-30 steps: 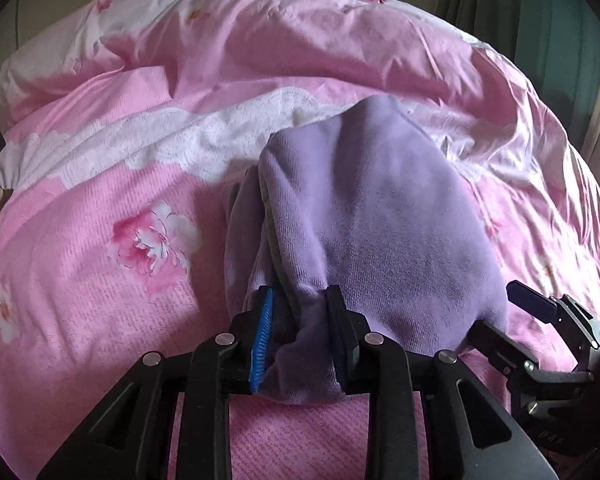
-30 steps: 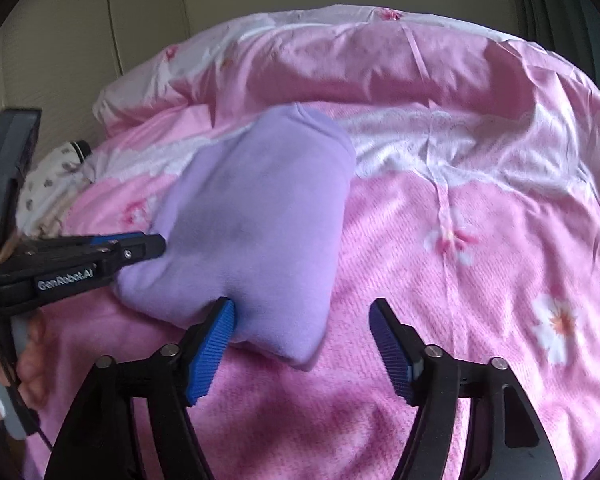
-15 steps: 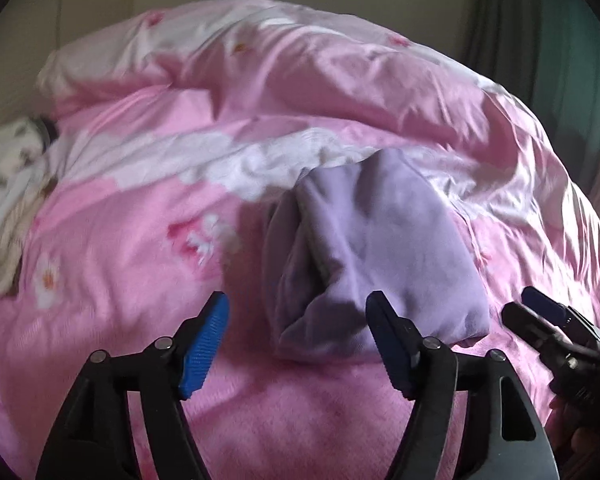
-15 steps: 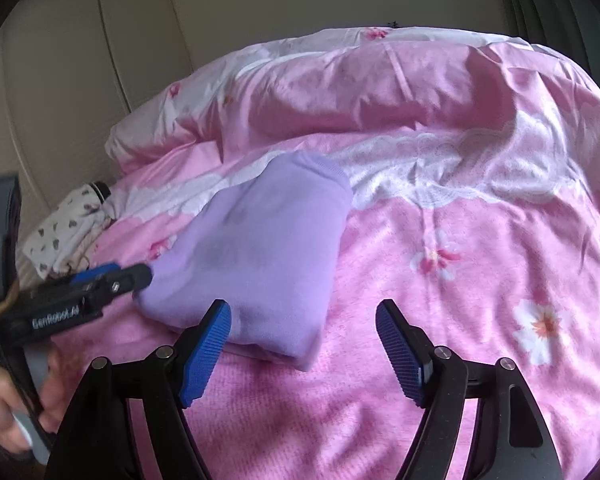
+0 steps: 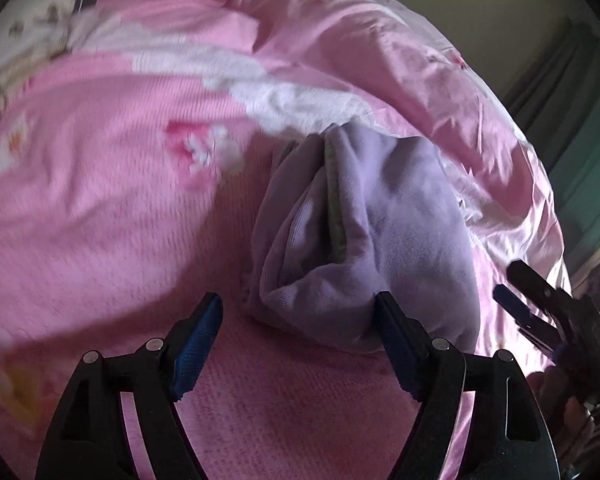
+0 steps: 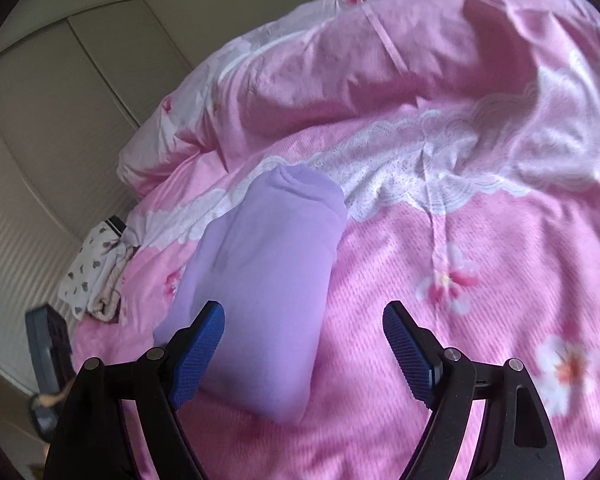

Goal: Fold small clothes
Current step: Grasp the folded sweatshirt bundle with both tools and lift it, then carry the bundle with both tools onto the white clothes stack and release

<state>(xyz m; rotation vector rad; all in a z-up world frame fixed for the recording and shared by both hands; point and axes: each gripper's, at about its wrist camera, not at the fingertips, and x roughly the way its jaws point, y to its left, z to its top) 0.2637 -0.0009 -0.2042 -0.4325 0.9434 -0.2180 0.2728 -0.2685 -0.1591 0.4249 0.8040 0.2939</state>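
Two claws, left claw (image 5: 298,340) & right claw (image 6: 304,346), just opened wide, empty; one folded purple garment (image 6: 260,280) on pink bedding (image 6: 480,240).

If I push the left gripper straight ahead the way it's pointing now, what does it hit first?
Most likely the folded purple garment: its near edge lies just ahead of the left gripper, between the open fingertips, whose jaws have just been opening and hold nothing. Depth is hard to judge, so it might first meet the pink bedspread beneath.

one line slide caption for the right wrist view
Right gripper open above a folded lilac garment lying on a pink floral duvet.
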